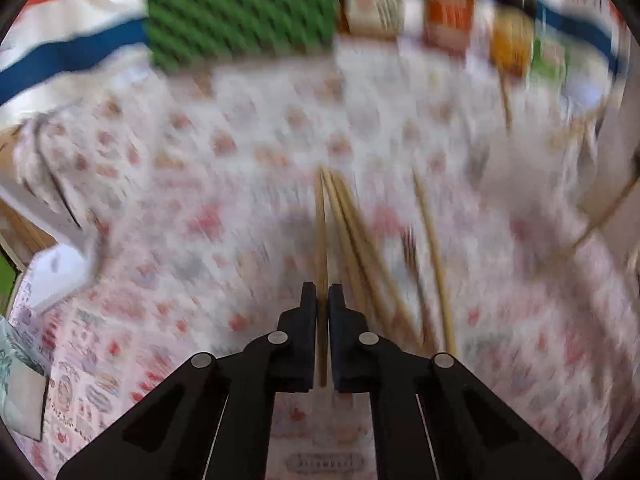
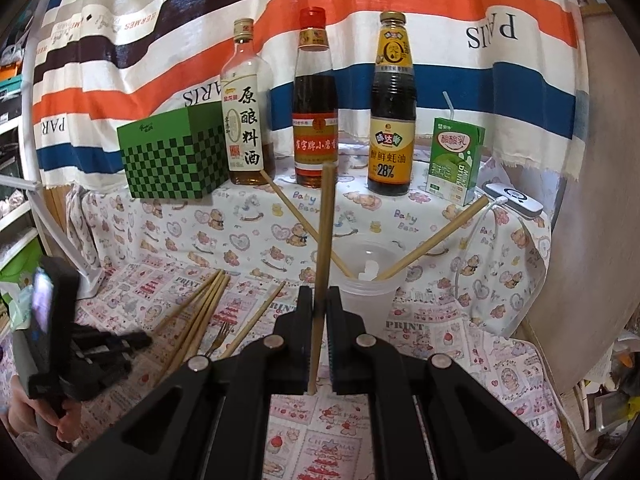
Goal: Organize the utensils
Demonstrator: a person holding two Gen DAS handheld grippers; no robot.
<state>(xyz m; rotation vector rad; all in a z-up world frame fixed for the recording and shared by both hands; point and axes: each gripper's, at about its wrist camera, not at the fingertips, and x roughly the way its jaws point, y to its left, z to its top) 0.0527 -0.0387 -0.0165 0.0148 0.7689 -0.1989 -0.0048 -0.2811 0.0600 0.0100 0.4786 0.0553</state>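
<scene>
While a slim, pale wooden chopstick [image 2: 325, 240] stands nearly upright, pinched near its lower end by the right tongs [image 2: 319, 300], a translucent plastic cup [image 2: 370, 300] sits just behind them on the table [image 2: 440, 340], with two more chopsticks [image 2: 434, 236] leaning out of it in a V. The left tongs [image 1: 322, 300] are clamped on another round bamboo chopstick [image 1: 320, 220], seen through heavy blur. Several loose sticks [image 2: 200, 312] lie fanned on the printed, teddy-bear-patterned cloth beside a small metal fork [image 2: 220, 334]. Behind stand three glass sauce bottles [image 2: 314, 120], a green checkered box [image 2: 172, 156], a drink carton [image 2: 456, 160] and a striped fabric backdrop.
</scene>
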